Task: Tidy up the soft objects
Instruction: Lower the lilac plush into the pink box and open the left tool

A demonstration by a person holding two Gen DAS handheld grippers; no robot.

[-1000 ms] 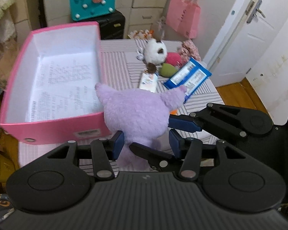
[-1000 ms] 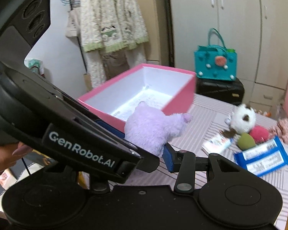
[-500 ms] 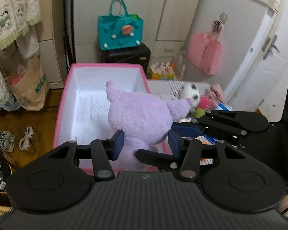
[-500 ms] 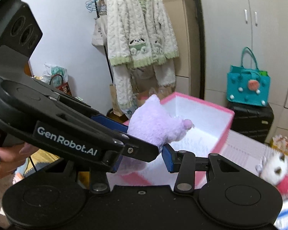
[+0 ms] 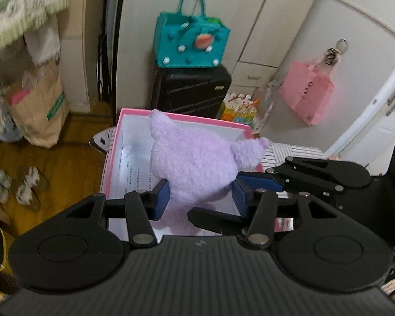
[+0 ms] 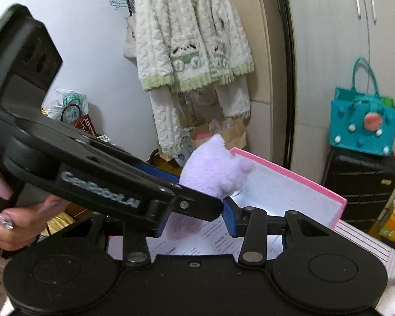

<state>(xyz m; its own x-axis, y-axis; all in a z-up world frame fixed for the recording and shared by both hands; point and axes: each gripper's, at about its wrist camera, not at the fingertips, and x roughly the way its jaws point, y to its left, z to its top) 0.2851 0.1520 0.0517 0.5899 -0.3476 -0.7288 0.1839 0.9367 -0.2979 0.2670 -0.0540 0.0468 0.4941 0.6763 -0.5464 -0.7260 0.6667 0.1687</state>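
A purple plush toy [image 5: 197, 166] hangs over the open pink box [image 5: 187, 118], which has a white, paper-lined inside. My left gripper [image 5: 200, 200] has its blue pads against the toy's lower body, and its jaws are opening slightly. My right gripper [image 6: 194, 221] is shut on the same toy [image 6: 213, 173] from the right side, its fingers [image 5: 260, 181] crossing in beside the left ones. In the right wrist view the left gripper's body [image 6: 92, 179] fills the left side, held by a person's hand [image 6: 18, 221]. The box's far rim [image 6: 289, 173] lies just behind the toy.
The box stands on a striped tablecloth [image 5: 289, 150]. Behind it are a black suitcase [image 5: 192, 89] with a teal bag [image 5: 194, 44] on top, and a hanging pink bag [image 5: 305, 94]. A paper bag [image 5: 36, 110] and slippers [image 5: 26, 184] sit on the wooden floor at left. A cardigan [image 6: 192, 52] hangs on the wall.
Both grippers carried the purple plush toy leftward from the table beside the box to above the box's inside. The other toys and the blue packet have slid out of view.
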